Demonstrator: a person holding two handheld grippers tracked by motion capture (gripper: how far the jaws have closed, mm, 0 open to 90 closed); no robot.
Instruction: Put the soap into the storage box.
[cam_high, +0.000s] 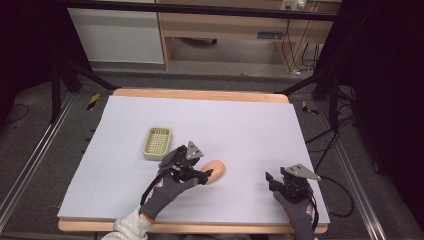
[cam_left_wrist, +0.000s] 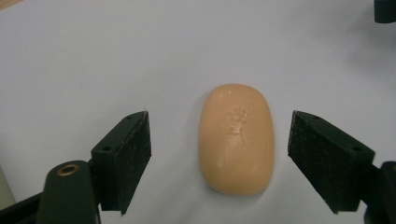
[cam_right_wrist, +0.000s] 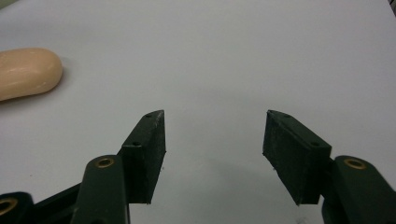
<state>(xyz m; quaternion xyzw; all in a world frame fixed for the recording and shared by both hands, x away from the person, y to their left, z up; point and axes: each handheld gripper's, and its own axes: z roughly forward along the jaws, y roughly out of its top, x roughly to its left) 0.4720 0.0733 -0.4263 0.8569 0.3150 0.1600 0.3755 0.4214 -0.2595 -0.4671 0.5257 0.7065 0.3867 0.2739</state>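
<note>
Soap bar (cam_left_wrist: 236, 138) flat on worktop (cam_high: 250, 120), between spread jaws of left gripper (cam_left_wrist: 219, 158), untouched. Likely rigid, smooth, slippery; pinch across long sides, mid-length. Right gripper (cam_right_wrist: 212, 149) agape, empty, well apart.

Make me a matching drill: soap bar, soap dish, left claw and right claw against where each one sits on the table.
Things:
1. soap bar
2. soap dish
3. left claw
4. right claw

Places:
A. open over bare mat, near right
B. left of centre, empty
C. open, straddling the soap
D. flat on the mat between two black pads

Pairs: 1-D, 2-B, 3-C, 4-A
</note>
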